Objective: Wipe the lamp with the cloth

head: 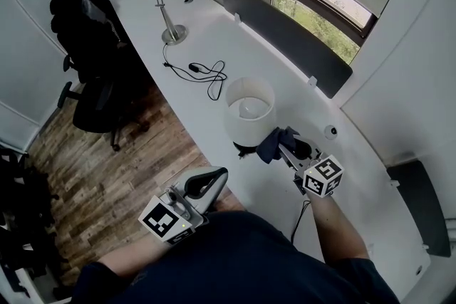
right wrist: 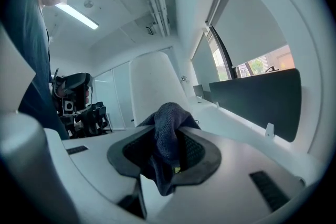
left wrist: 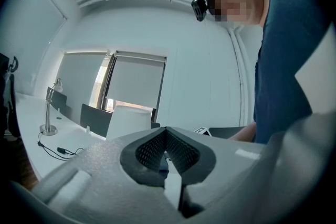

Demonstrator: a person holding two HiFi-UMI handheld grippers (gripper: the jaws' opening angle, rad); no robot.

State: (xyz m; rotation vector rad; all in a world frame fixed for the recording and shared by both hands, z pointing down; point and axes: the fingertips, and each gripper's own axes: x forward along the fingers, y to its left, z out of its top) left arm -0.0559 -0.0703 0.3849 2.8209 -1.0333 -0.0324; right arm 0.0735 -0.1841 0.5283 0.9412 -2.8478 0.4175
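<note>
Lamp (head: 249, 110) on white desk (head: 206, 39) — wood floor (head: 92, 174).

The right tongs (head: 288, 147) press cloth (head: 272, 146) seemingly against lamp (head: 249, 109).

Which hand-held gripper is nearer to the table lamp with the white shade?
Right. The right hand-held gripper, shut on the dark cloth, is just right of the table lamp. The left hand-held gripper is farther off, nearer the person, at the desk edge.

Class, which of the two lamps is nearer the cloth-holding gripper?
The white-shaded lamp, beside the right gripper with the cloth; the silver gooseneck lamp stands far off.
</note>
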